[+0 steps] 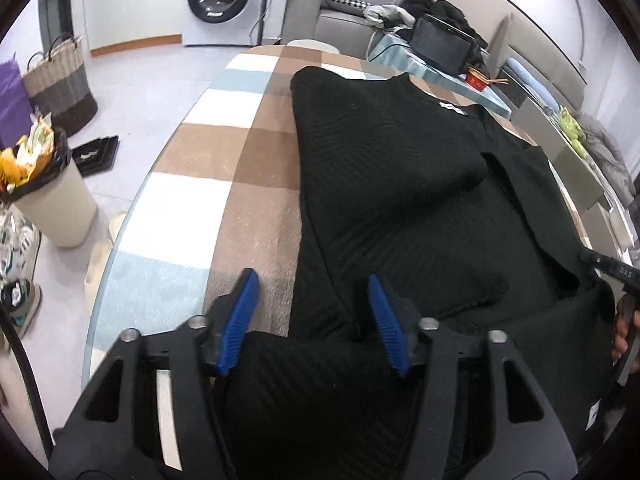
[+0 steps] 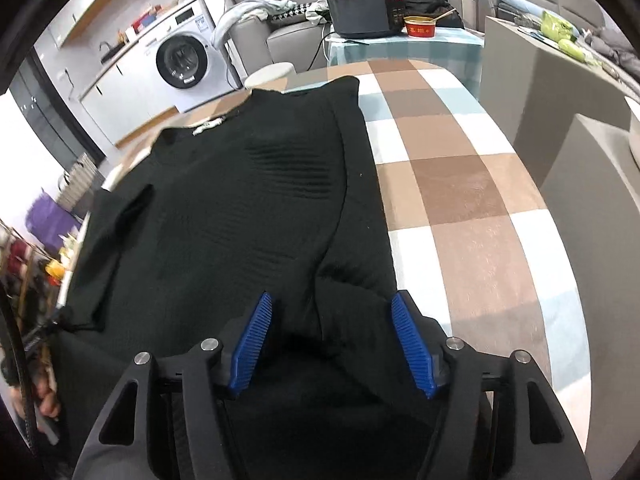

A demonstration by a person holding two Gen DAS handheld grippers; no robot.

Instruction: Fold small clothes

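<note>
A black knitted sweater (image 1: 400, 184) lies spread on the table, one sleeve folded across its body and a white neck label (image 1: 450, 107) at the far end. My left gripper (image 1: 312, 276) hovers over the sweater's near left edge. Its blue pads (image 1: 236, 320) stand apart, with cloth below them but nothing pinched. In the right wrist view the same sweater (image 2: 240, 200) fills the middle. My right gripper (image 2: 332, 297) is open over a bunched fold at its near right edge. The other gripper and a hand (image 2: 44, 396) show at the far left.
A checked brown, white and blue tablecloth (image 2: 460, 200) covers the table. A black appliance (image 2: 366, 10) and a red bowl (image 2: 420, 26) sit on a side table behind. On the floor to the left are a waste bin (image 1: 52, 200), a woven basket (image 1: 60, 80) and a washing machine (image 1: 220, 0).
</note>
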